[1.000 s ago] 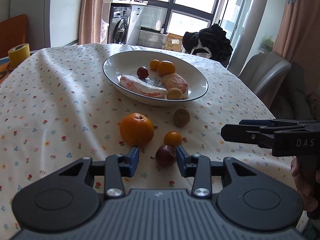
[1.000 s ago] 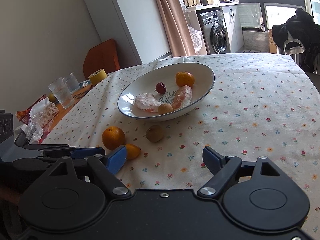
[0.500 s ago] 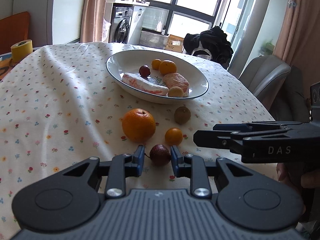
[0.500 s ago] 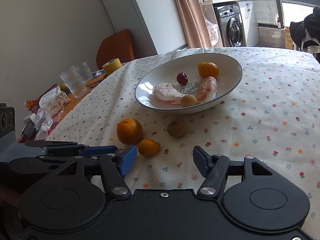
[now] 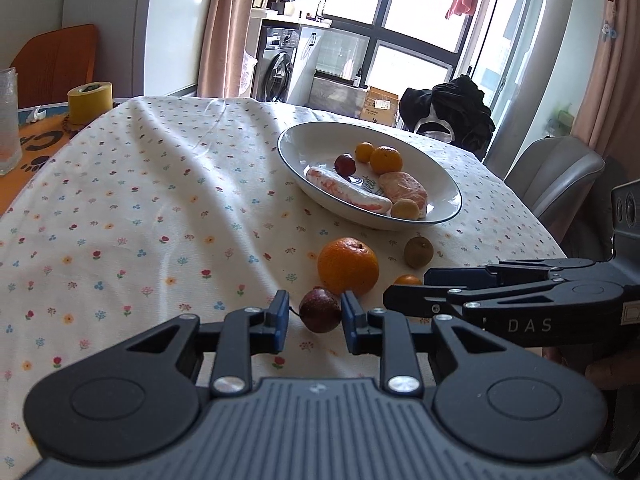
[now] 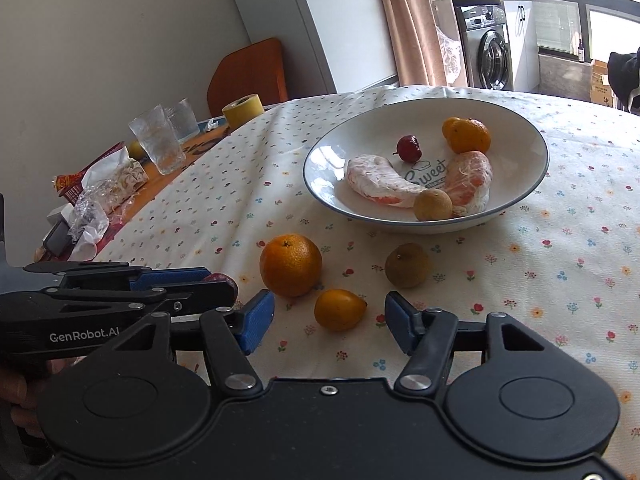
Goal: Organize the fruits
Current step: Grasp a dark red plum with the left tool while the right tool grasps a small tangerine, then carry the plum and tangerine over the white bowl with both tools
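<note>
oranges 2 | kumquats 2 | glasses 2 | bowl 1

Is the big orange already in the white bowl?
No, the big orange sits on the flowery tablecloth in front of the white bowl, not inside it.

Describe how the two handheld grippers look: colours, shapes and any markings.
Both are black plastic. Each body has a ribbed centre panel between two round housings, with silver screws on angular linkages. The left gripper and right gripper each end in two fingers with blue pads. Side lettering reads GenRobot.AI on the left, DAS on the right.
</note>
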